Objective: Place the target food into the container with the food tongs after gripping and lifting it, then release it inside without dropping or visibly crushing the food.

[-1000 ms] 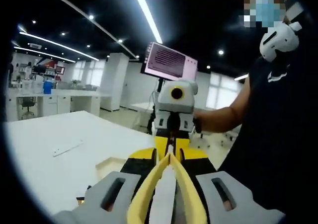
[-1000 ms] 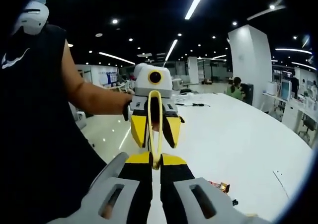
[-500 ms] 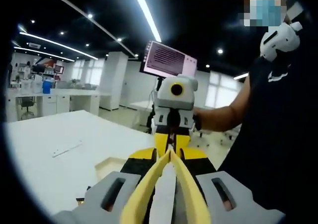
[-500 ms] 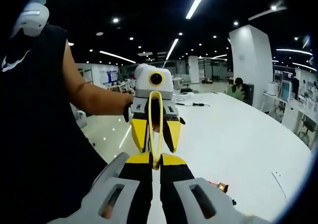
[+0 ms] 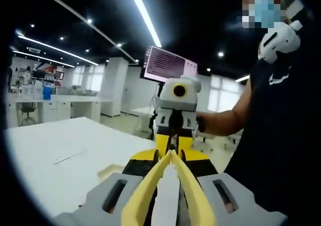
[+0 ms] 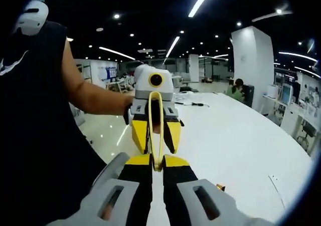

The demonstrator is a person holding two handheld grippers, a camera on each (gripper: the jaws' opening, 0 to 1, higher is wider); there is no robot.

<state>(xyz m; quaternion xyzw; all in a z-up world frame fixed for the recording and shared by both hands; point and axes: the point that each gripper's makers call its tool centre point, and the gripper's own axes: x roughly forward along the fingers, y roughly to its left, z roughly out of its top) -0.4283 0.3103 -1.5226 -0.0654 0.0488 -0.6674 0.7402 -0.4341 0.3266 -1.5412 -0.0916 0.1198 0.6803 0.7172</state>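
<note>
Left gripper view: both grippers clamped on yellow tongs [image 5: 170, 186] above white table [image 5: 60, 161]

right gripper [image 6: 157, 167] has its jaws pinched on the tip of the yellow food tongs [image 6: 156, 128], which loop up to the left gripper [image 6: 153, 117] facing it in a person's hand, white table [image 6: 235, 151] on the right with a small wrapper [image 6: 220, 188] lying near the jaws
</note>
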